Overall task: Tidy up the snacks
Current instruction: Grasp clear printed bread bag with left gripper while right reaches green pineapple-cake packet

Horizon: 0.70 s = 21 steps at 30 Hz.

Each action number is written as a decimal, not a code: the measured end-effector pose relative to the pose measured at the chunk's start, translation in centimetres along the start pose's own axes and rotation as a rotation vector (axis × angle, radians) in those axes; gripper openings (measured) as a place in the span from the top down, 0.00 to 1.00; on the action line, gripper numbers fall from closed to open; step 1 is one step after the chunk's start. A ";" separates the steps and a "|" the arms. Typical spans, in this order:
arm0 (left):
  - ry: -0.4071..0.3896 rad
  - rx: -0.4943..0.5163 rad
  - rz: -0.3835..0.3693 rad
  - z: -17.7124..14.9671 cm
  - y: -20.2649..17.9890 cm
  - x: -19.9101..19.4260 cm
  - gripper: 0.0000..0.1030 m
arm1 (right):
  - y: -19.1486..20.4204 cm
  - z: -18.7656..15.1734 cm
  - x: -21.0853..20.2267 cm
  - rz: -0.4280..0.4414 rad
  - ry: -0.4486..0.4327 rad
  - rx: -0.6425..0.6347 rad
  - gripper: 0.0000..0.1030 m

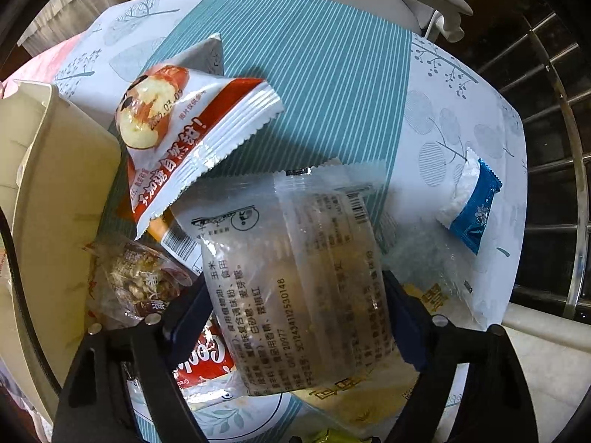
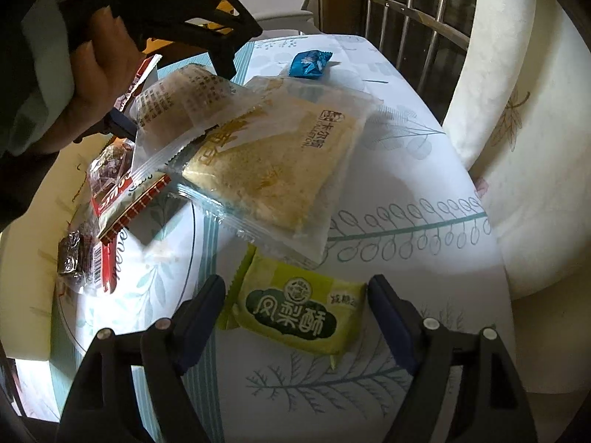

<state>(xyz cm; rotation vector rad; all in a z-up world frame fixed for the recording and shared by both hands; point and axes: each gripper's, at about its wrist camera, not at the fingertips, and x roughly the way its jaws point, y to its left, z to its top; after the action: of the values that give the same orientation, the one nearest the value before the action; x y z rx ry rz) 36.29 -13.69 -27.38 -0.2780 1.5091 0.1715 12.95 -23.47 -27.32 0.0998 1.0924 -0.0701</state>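
My left gripper (image 1: 295, 313) is shut on a clear packet of brown snack with printed text (image 1: 295, 277) and holds it above the table; the same packet shows in the right wrist view (image 2: 177, 107). My right gripper (image 2: 295, 313) is open, its fingers either side of a green pineapple-cake packet (image 2: 299, 313) lying on the tablecloth. A large clear packet of yellow bread (image 2: 273, 162) lies behind it. A red-and-white apple-picture packet (image 1: 177, 140) lies at the left. A blue packet (image 1: 472, 206) lies at the far right, also in the right wrist view (image 2: 308, 64).
A cream bin (image 1: 55, 184) stands at the table's left edge. Several small packets (image 2: 103, 221) crowd the left side. A cushioned chair (image 2: 517, 129) is at the right, a metal railing (image 1: 554, 110) beyond the table edge.
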 end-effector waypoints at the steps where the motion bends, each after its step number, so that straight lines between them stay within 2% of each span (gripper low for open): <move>1: -0.002 0.007 0.002 0.0 -0.1 0.0 0.22 | 0.0 0.0 0.0 -0.006 -0.001 -0.003 0.26; 3: -0.007 0.018 0.002 0.0 0.0 -0.4 0.25 | 0.1 -0.2 -0.2 -0.031 -0.004 -0.023 0.35; 5: -0.011 0.021 -0.001 -0.1 0.1 -0.8 0.28 | 0.1 -0.4 -0.2 -0.046 -0.012 -0.045 0.39; 10: 0.008 0.016 -0.016 -1.2 1.2 -1.9 0.32 | -0.2 -0.5 -0.5 -0.036 -0.005 -0.059 0.41; 18: 0.040 0.042 -0.022 -3.1 2.7 -3.3 0.32 | -1.0 -0.6 -0.8 -0.033 0.040 -0.034 0.42; 21: 0.082 0.057 -0.008 -3.9 3.3 -4.1 0.32 | -1.4 -0.8 -1.0 -0.036 0.070 -0.019 0.42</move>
<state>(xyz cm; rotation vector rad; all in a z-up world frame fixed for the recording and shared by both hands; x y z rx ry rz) 31.42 -11.45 -23.73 -0.2483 1.5917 0.1115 11.67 -24.76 -26.87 0.0656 1.1649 -0.0889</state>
